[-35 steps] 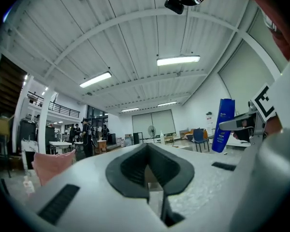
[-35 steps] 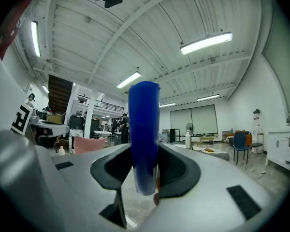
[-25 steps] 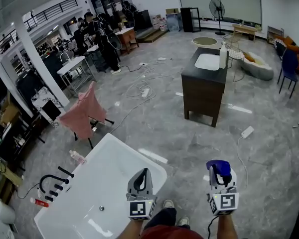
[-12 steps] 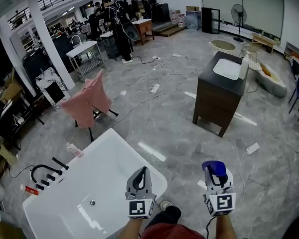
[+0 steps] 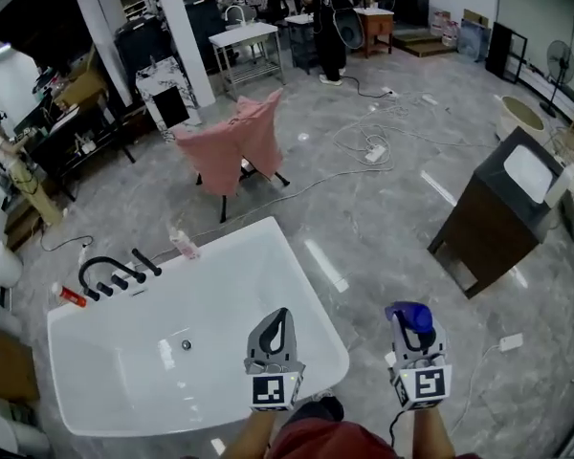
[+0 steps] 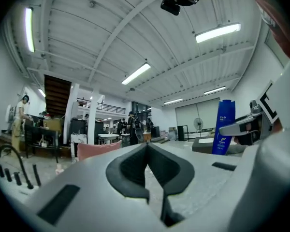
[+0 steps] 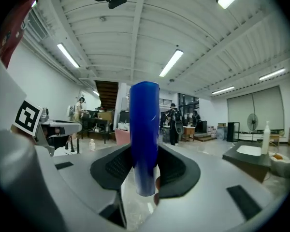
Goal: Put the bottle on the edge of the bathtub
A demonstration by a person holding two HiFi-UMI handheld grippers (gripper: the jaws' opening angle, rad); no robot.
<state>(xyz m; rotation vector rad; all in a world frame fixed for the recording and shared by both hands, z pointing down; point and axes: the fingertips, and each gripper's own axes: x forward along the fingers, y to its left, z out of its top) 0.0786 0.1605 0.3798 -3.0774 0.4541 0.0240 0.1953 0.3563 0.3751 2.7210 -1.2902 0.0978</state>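
Tall blue plastic bottle (image 7: 144,139) clamped upright between the dark pads of the right gripper (image 5: 415,340), poking well above the fingertips, over grey marbled floor (image 5: 383,247). Glossy white oval bathtub (image 5: 306,290) off to the left of those fingers, apart from the bottle. Left gripper (image 5: 275,337) pinched fully together on nothing, fingertips over the tub's near right rim. Black faucet set (image 5: 110,273) far left of both, at the tub's opposite end.

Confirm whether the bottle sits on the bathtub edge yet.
No, the right gripper grips the bottle over the floor beside the bathtub.
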